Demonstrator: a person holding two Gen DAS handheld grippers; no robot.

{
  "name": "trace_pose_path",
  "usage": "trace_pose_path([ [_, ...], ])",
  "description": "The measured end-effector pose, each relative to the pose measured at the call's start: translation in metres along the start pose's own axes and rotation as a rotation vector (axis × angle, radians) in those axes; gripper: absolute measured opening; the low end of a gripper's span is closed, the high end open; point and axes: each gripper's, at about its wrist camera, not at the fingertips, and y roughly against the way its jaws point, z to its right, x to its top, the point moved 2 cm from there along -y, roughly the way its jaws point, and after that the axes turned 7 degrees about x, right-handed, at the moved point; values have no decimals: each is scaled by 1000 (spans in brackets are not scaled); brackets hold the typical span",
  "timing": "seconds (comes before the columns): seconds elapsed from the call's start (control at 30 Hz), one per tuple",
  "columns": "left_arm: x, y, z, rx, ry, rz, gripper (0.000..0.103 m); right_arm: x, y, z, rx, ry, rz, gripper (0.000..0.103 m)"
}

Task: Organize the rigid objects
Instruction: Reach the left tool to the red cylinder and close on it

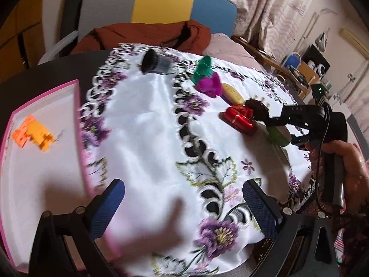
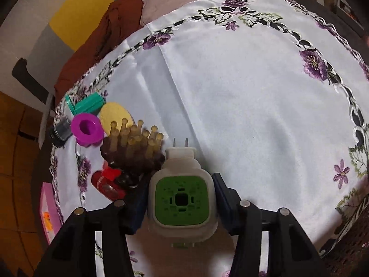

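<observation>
While only the orange blocks (image 1: 32, 135) lie in the pink tray (image 1: 46, 106) at nine o'clock, the left gripper (image 1: 184, 207) gapes empty and the right gripper (image 2: 182, 198) clamps the green-faced plug (image 2: 182, 198), leaving most items unsorted.

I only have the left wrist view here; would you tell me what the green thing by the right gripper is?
Observer: It is a white plug-in unit with a green face and two metal prongs at its far end.
Operator: Thank you. Does the right gripper have it?
Observer: The right gripper has it between the jaws, and both blue pads look pressed on its sides.
Operator: And the purple piece, is it solid?
Observer: No, the purple piece is hollow, with its opening facing up.
</observation>
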Motion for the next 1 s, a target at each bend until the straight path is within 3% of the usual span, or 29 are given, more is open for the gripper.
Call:
trace_pose_path([
  [0.27, 30, -41, 50, -15, -23, -51, 103, 7, 10, 12, 7, -80, 143, 53],
  [0.53, 63, -96, 75, 22, 99, -145, 103, 8, 29, 21, 64, -153, 278, 53],
  [0.77, 88, -127, 100, 58, 106, -133, 103, 10, 24, 22, 86, -171, 256, 53],
  [1.0, 88, -132, 97, 121, -15, -59, 97, 9, 26, 26, 110, -195, 264, 53],
])
